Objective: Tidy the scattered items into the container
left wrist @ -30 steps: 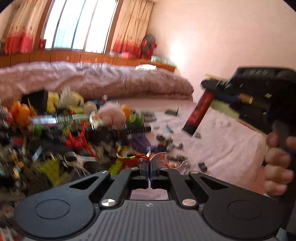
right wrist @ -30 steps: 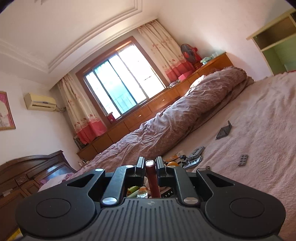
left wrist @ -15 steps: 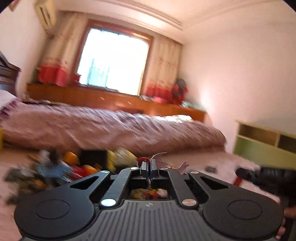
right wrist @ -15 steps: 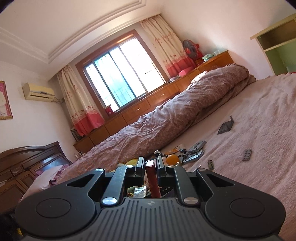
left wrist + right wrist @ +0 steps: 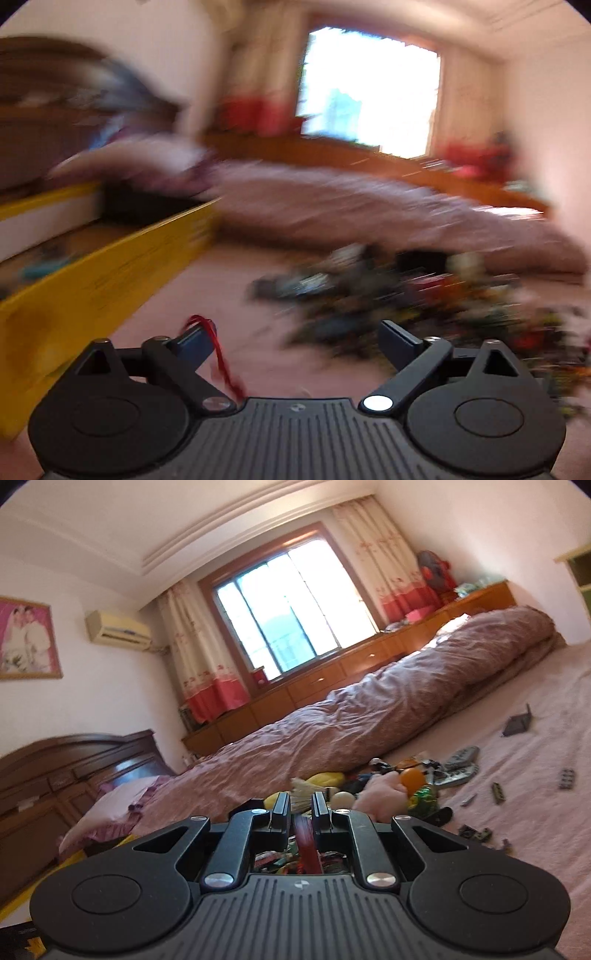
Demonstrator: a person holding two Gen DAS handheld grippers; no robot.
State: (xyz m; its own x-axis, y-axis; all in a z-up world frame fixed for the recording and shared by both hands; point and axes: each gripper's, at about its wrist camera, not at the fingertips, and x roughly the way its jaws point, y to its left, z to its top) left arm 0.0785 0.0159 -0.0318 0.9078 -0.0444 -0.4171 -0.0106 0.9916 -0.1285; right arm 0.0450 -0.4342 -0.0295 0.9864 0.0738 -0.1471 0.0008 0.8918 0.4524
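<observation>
At nine o'clock in the left wrist view sits the yellow container [image 5: 110, 273], beside the left gripper [image 5: 295, 343], whose jaws are opening with a red string [image 5: 221, 358] slipping off the left finger: release step, I judge. Right gripper [image 5: 301, 808] clamps a red stick [image 5: 306, 845], toy pile [image 5: 388, 786] at twelve to one o'clock; next, carry it over the box.

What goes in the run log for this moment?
left gripper: opening, red string dangling off finger | right gripper: shut on red stick | yellow box: beside left
</observation>
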